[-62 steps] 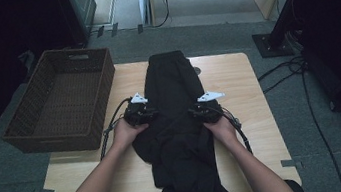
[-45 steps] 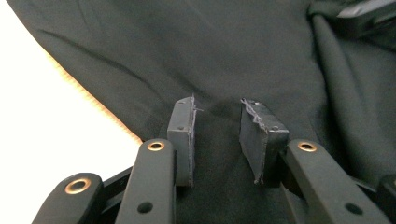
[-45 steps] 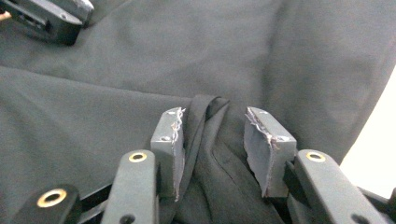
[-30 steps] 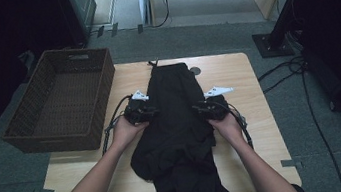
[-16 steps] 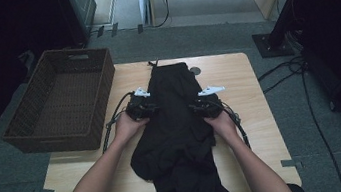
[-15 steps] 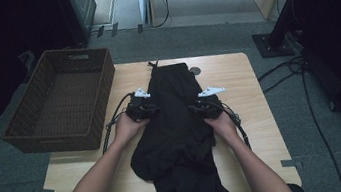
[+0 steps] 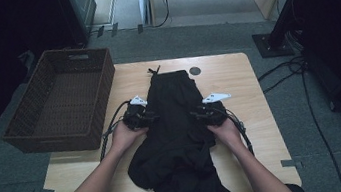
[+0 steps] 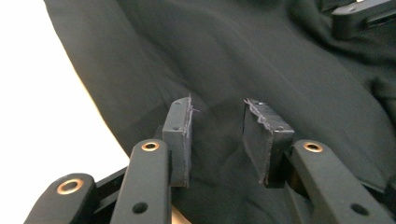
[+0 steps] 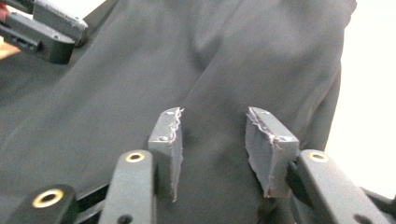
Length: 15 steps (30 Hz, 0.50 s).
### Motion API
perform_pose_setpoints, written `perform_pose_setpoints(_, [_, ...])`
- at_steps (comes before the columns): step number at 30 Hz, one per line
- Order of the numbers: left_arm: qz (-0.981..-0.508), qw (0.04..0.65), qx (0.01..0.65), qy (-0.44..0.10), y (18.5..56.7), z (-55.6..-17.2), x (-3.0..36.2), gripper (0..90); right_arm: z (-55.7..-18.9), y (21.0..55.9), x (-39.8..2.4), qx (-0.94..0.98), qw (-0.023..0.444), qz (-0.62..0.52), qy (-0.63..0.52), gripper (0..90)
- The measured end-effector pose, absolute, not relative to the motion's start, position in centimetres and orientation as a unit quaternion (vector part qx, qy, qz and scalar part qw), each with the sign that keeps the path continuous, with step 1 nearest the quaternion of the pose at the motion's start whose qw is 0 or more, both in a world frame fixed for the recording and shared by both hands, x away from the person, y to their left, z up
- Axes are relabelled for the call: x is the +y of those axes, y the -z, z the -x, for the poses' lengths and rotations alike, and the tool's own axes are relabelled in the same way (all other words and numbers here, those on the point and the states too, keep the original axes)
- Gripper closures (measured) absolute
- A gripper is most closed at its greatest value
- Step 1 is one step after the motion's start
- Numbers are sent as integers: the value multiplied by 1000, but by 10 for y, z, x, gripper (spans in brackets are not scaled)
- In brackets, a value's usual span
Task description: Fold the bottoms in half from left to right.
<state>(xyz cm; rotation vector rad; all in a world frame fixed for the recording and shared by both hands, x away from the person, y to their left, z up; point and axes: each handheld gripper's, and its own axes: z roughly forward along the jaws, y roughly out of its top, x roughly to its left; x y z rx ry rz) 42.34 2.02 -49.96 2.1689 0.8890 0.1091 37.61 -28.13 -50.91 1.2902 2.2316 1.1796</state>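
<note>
A black garment (image 7: pixel 180 140) lies lengthwise on the wooden table (image 7: pixel 242 81), bunched at the near end, with a drawstring (image 7: pixel 154 71) at its far edge. My left gripper (image 7: pixel 150 116) sits at the garment's left edge and my right gripper (image 7: pixel 196 114) at its right edge. In the left gripper view the left gripper (image 8: pixel 218 105) has its jaws apart over the cloth (image 8: pixel 261 60), having just been opening. The right gripper (image 9: pixel 215 114) likewise has just opened, and the pads (image 9: pixel 168 130) stand clear of the fabric (image 9: pixel 140 70) between them.
A dark wicker basket (image 7: pixel 59 106) stands at the table's left edge. A small dark round spot (image 7: pixel 195 71) marks the far part of the table. Cables (image 7: pixel 311 106) run over the floor at the right. Bare wood lies to the garment's right.
The garment's far edge has come a little nearer to the person since the first frame. Both hands have stayed at the garment's sides and have hardly moved.
</note>
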Motion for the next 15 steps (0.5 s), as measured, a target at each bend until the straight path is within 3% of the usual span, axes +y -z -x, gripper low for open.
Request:
perform_pose_setpoints(5, [-846, 390, 360, -54, 490, -450, 20, 576, -401, 500, -288, 775, 175, -458, -399, 464])
perform_pose_setpoints(8, [-847, 381, 365, -64, 493, -463, 22, 527, -419, 504, -295, 763, 156, -485, -397, 381])
perform_pose_setpoints(15, [-845, 373, 379, -57, 505, -470, 29, 494, -426, 516, -294, 763, 147, -500, -382, 337])
